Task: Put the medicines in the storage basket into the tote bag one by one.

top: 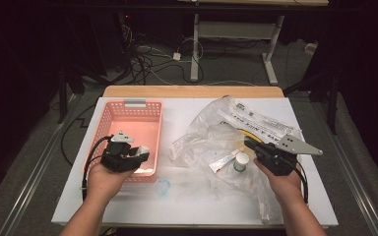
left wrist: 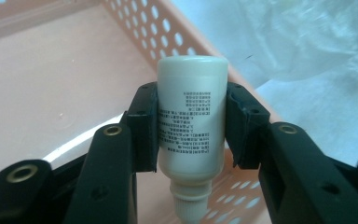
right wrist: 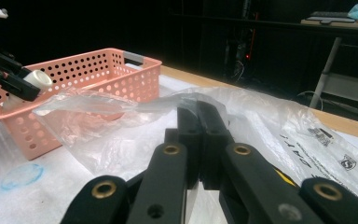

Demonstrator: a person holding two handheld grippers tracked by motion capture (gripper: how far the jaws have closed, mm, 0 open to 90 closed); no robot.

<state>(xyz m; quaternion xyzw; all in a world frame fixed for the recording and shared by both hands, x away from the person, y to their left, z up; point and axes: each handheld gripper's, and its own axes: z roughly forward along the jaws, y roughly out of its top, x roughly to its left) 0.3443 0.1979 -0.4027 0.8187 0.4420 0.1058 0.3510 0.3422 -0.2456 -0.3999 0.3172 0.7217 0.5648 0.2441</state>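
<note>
Sitting under everything: a white table (top: 187, 196) with a wooden strip along its far edge, standing in a dark room on grey floor, with cables (top: 147, 59) tangling on the floor beyond the pink basket (top: 109, 114) and a grey desk frame (top: 236, 34) rising farther back

Lying on the table's left half: the pink basket, perforated walls, a grey handle on its far rim. Spreading just right of the basket: a crumpled clear plastic bag (top: 211, 132) with black print on its far side, and farther right of the basket, on the plastic, a small white tube (top: 223, 161) lying beside a white-capped jar (top: 241, 161). Showing near the basket's front right corner: a faint blue ring mark (top: 162, 187) on the table

Pinching a white bottle (left wrist: 192, 121) by its sides: the left gripper (top: 128, 155), hovering over the basket's near end. Looking like smooth, glossy white plastic, the bottle is carrying a block of small dark print on its front; lying along the jaws with flat base pointing away and narrow ribbed neck pointing back toward the hand, pads pressing both flanks, basket floor and right wall showing behind it

Resting well right of the basket: the right gripper (top: 253, 146), jaws pressed together on a fold of the clear plastic bag, film bunching up around the tips
</note>
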